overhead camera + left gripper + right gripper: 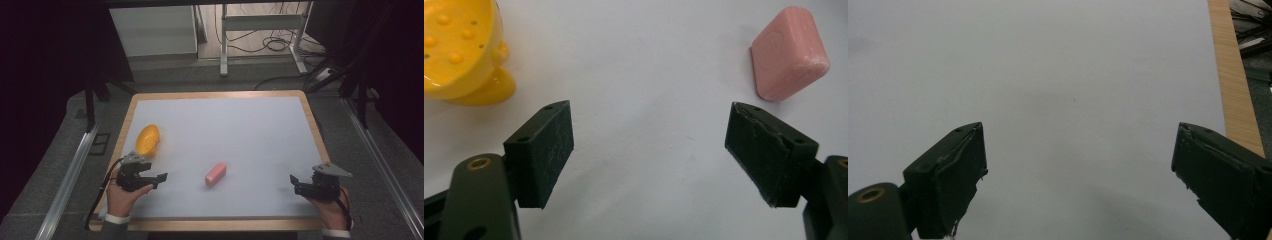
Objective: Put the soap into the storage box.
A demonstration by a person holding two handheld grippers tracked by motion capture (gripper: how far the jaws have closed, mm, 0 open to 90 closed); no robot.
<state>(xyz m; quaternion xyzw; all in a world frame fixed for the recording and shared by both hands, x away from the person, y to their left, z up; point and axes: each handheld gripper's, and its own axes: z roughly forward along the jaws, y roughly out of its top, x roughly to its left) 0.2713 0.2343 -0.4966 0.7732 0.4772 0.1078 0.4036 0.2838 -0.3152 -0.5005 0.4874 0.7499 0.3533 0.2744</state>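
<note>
High view shows left gripper [159, 181] and right gripper [295, 184] low at the table's [260, 130] near corners, fingers wide, pointing inward toward the pink block [215, 173].

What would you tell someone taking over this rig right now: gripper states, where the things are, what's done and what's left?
Left gripper: open, holding nothing, near the table's front left edge.
Right gripper: open, holding nothing, at front right.
Pink soap bar: lying on the white table, front centre, untouched, nearer the left gripper.
Yellow soap dish: at the left edge, beyond the left gripper, with no soap in it.
Done: nothing visibly.
Left: probably pick up the soap and set it in the dish.
</note>
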